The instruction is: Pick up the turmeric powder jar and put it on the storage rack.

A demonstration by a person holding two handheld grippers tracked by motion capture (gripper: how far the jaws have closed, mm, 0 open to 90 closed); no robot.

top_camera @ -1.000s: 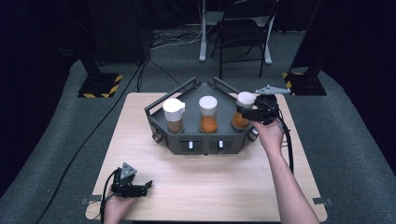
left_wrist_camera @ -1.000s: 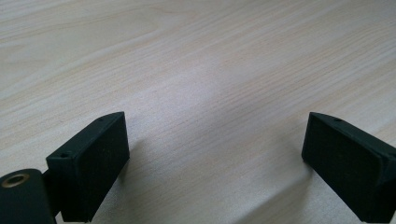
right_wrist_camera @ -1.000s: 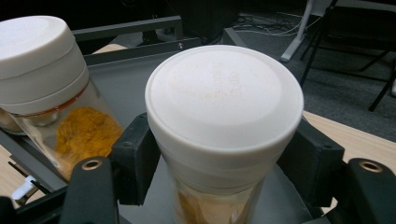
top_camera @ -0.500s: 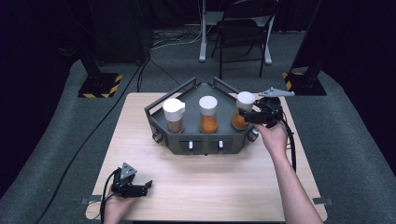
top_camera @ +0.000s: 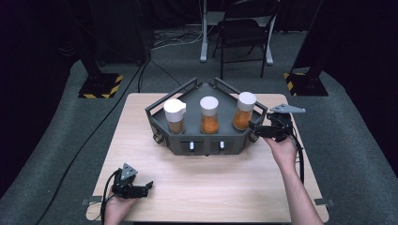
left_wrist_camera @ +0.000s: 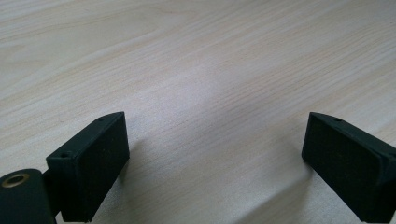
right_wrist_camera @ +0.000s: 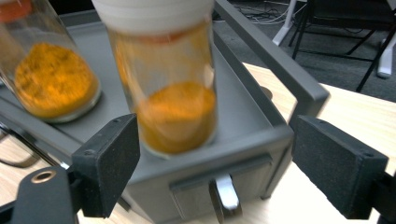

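Observation:
A grey tray (top_camera: 206, 140) holds three white-lidded jars of orange powder in a row. My right gripper (top_camera: 259, 127) hovers off the tray's right front corner, just short of the right jar (top_camera: 244, 111). Its jaws have just been opening and now stand open with nothing between the pads. In the right gripper view the right jar (right_wrist_camera: 173, 93) stands upright on the tray (right_wrist_camera: 261, 135) beyond my right gripper (right_wrist_camera: 219, 172). My left gripper (top_camera: 146, 187) rests at the table's near left, open. In the left gripper view my left gripper (left_wrist_camera: 215, 158) has only bare wood between its pads.
The middle jar (top_camera: 209, 115) and left jar (top_camera: 174, 116) stand in the tray. Two small drawers with pale handles (top_camera: 191, 146) face the person; one handle (right_wrist_camera: 225, 192) lies just under the right gripper. The wooden table (top_camera: 225, 187) spreads in front of the tray. A chair (top_camera: 244, 33) stands behind.
The right gripper has drawn back from the right jar, down and toward the person, and its jaws have opened. The left gripper has stayed put.

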